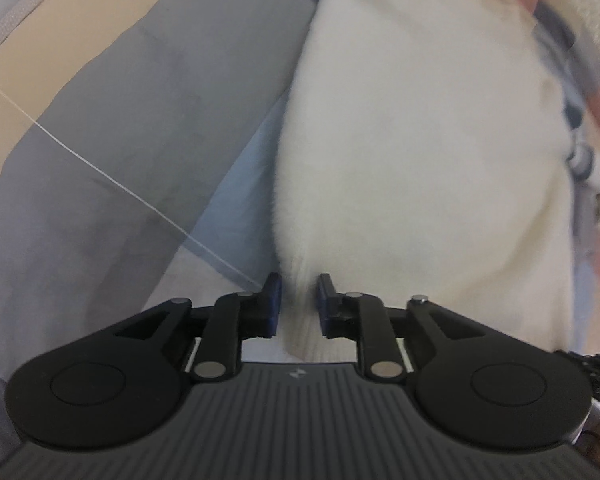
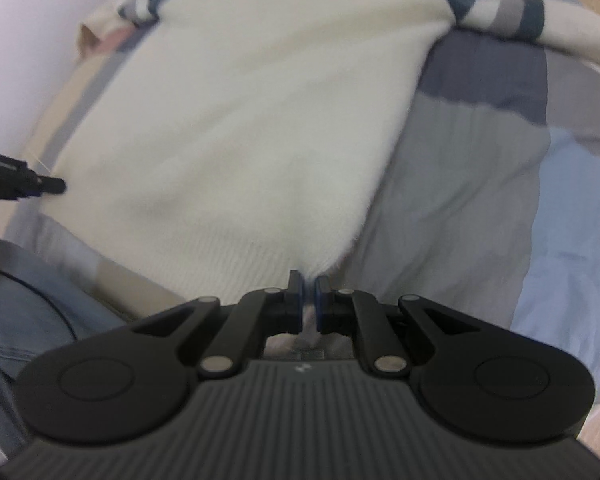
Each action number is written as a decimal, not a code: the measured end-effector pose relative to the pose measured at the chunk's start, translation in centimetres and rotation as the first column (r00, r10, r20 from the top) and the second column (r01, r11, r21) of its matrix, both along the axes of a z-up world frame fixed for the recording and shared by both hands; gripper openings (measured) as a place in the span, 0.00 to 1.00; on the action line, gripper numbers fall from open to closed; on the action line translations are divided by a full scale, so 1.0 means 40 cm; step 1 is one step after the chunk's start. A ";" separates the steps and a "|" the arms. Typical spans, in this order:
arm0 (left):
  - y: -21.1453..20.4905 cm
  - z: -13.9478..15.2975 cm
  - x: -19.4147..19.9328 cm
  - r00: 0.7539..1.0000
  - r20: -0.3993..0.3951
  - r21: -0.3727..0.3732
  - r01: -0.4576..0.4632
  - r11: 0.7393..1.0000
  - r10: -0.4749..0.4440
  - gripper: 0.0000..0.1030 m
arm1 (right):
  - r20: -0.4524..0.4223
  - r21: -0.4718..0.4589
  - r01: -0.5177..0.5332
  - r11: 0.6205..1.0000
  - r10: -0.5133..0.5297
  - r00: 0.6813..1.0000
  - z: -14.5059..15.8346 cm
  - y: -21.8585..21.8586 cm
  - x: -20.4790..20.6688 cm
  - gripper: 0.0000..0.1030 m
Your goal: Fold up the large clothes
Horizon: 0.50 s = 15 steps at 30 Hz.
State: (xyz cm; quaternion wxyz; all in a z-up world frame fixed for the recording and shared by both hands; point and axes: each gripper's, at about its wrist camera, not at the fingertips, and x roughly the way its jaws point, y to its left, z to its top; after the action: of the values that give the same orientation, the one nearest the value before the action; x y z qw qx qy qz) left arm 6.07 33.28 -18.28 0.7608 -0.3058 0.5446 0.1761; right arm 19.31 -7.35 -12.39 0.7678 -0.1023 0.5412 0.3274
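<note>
A cream knit sweater [image 1: 412, 128] with grey, navy and pink pattern on its sleeves lies spread on a bed. My left gripper [image 1: 299, 300] is shut on the sweater's ribbed hem at its left corner; cloth fills the gap between the blue pads. In the right wrist view the sweater [image 2: 252, 120] stretches away from me, and my right gripper [image 2: 309, 300] is shut on the hem at its right corner. The tip of the left gripper [image 2: 40, 186] shows at the left edge of that view. Both views are blurred.
The bed cover [image 1: 132, 132] has grey, beige and light blue blocks, also in the right wrist view [image 2: 480, 200]. A white wall [image 2: 20, 40] stands at far left. Blue denim cloth [image 2: 24, 304] and a dark cable lie at lower left.
</note>
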 end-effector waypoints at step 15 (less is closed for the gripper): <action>-0.032 -0.008 0.025 0.995 -0.076 0.103 0.072 0.992 -0.064 0.49 | -0.025 -0.026 0.056 0.998 -0.057 0.998 -0.037 0.002 -0.011 0.12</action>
State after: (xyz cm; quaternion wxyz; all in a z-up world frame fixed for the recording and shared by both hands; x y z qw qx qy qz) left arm 7.05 32.01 -18.58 0.7612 -0.2399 0.5719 0.1895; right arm 18.88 -7.27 -13.89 0.7684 -0.0923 0.5577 0.3000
